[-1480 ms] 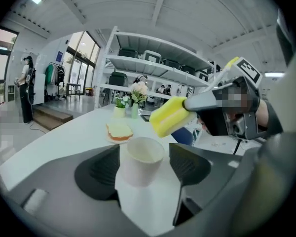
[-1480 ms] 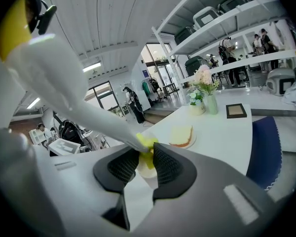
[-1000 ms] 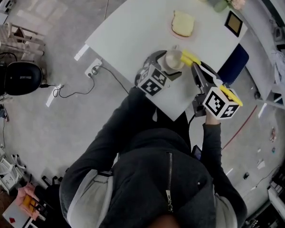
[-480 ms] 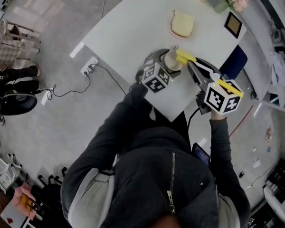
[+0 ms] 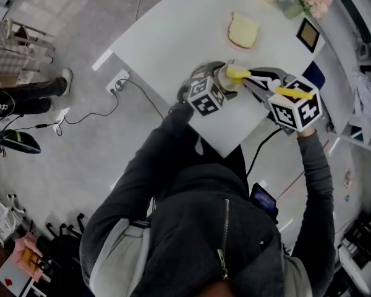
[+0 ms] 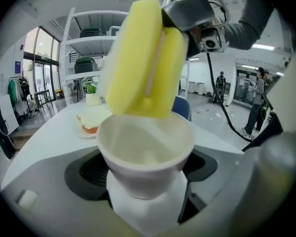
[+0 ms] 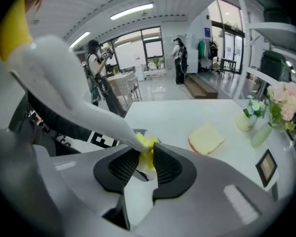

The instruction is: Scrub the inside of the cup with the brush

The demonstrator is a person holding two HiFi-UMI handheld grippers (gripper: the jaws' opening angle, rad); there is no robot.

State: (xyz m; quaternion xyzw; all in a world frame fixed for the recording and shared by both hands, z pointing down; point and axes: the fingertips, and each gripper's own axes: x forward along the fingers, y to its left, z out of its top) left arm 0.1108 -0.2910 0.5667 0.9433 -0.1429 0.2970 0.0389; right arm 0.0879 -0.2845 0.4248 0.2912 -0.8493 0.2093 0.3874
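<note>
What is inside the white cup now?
The cup looks empty: only bare white wall and bottom show. The yellow sponge of the brush is at the far rim, hiding part of it; whether its tip dips inside cannot be told.

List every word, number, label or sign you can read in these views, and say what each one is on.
No legible text anywhere.
Black-and-white marker cube at the left and its twin at the right: square patterns only, no letters.
Small dark-framed picture on the white table: too small to read.
White cup and yellow sponge brush: no print visible.
</note>
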